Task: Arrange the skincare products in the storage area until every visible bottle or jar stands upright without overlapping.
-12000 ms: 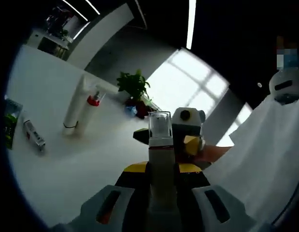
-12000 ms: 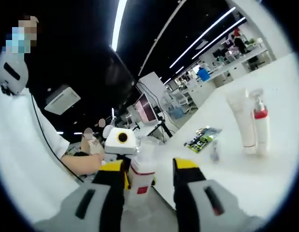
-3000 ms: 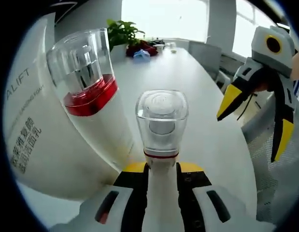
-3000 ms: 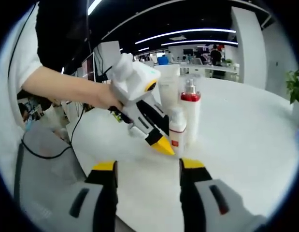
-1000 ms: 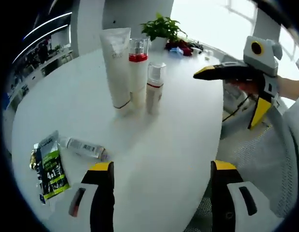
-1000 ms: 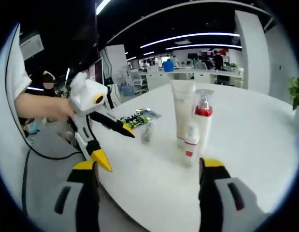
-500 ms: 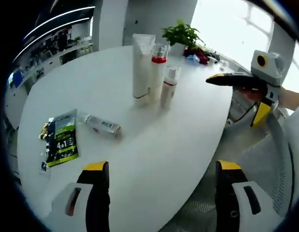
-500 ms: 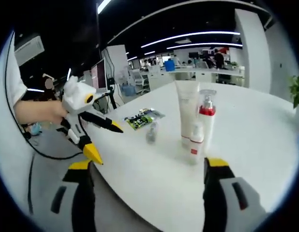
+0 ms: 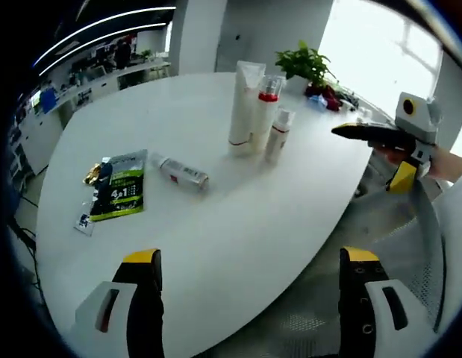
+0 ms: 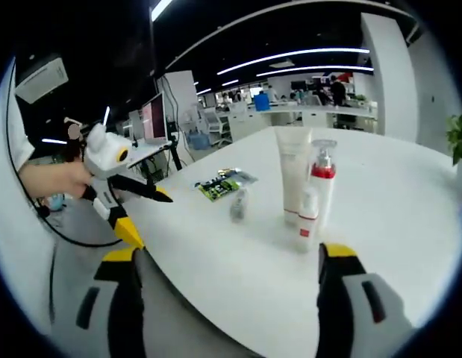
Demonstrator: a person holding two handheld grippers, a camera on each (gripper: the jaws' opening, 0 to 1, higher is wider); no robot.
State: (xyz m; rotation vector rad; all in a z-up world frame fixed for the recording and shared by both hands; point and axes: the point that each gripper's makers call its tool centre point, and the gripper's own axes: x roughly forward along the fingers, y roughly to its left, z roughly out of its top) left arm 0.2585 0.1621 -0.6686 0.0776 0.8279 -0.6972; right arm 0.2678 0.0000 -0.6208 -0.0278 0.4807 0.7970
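On the white table [image 9: 238, 224] a white tube [image 9: 243, 104], a pump bottle with a red collar [image 9: 265, 112] and a small white bottle [image 9: 278, 134] stand upright, close together. A little clear bottle [image 9: 180, 172] lies on its side left of them. My left gripper [image 9: 251, 256] is open and empty, well back from the table's near edge. In the right gripper view the tube [image 10: 293, 175], pump bottle [image 10: 322, 183], small bottle [image 10: 307, 216] and lying bottle [image 10: 237, 205] sit ahead of my open, empty right gripper [image 10: 228, 253].
A green sachet [image 9: 119, 194] and a smaller packet [image 9: 86, 220] lie left of the lying bottle. A potted plant [image 9: 309, 63] stands at the far edge. The left gripper [image 10: 145, 216], held by a hand [image 10: 51, 179], hovers off the table's edge. An office with desks lies behind.
The left gripper has let go of the small bottle, which now stands beside the pump bottle. Both grippers have drawn back from the table, so more of it shows.
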